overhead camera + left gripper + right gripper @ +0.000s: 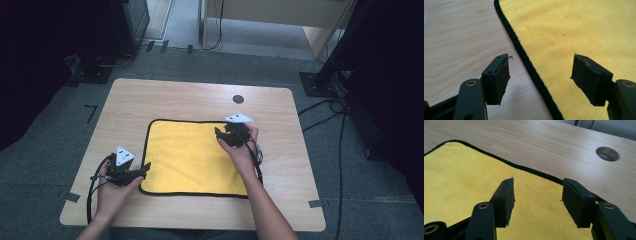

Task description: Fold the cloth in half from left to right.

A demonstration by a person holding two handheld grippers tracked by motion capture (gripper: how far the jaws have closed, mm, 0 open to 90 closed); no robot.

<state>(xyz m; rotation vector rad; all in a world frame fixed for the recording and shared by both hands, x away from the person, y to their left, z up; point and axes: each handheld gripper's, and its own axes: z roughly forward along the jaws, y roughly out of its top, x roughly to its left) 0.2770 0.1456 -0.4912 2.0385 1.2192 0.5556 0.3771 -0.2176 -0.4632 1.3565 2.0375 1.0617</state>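
Observation:
A yellow cloth with a black hem lies flat in the middle of the wooden table. My left gripper hovers at the cloth's near left edge, open; in the left gripper view the black hem runs between its jaws with nothing gripped. My right gripper is over the cloth's far right corner, pointing left, open and empty. In the right gripper view the yellow cloth lies under the jaws and its hem runs just ahead of them.
A round cable hole sits in the table beyond the right gripper, also seen as a hole in the right gripper view. Black stands and cables crowd the floor at right. Bare wood surrounds the cloth.

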